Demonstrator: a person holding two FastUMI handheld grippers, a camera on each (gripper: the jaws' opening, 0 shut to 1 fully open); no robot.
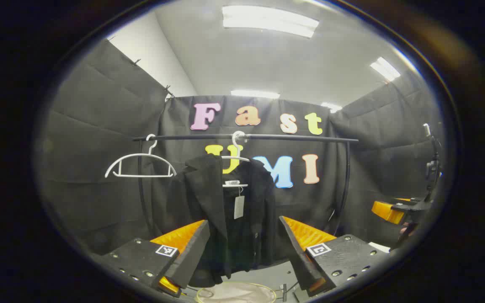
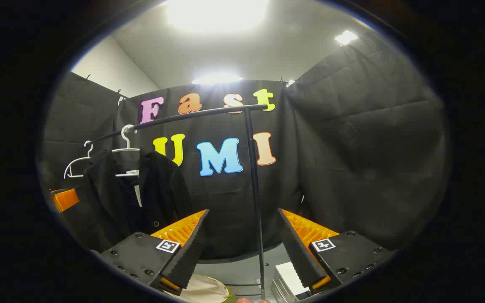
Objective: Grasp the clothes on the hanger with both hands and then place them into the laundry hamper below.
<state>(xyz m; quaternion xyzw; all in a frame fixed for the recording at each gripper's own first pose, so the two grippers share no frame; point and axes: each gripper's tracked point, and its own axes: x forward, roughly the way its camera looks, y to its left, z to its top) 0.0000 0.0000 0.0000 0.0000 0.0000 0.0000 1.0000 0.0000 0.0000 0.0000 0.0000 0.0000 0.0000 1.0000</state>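
Approach step, nothing gripped yet. Black jacket (image 1: pixel 225 210) hangs on white hanger (image 1: pixel 235 158) under the rail (image 1: pixel 246 137); hamper (image 1: pixel 236 292) sits below rail. Left gripper (image 1: pixel 242 248) & right gripper (image 2: pixel 242 248) both spread, empty. Next, I judge: 2 grippers close in, pinch jacket shoulders.

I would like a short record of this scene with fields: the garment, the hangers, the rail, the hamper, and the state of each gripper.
garment: black jacket hanging on a white hanger, with a pale tag at its front
second hanger: empty white hanger to the jacket's left in the left gripper view
rail: dark rail carrying both hangers
hamper: rim of the laundry hamper below the jacket
left gripper: left gripper open, aimed at the jacket, not touching it
right gripper: right gripper open, holding nothing, facing the rail's upright post
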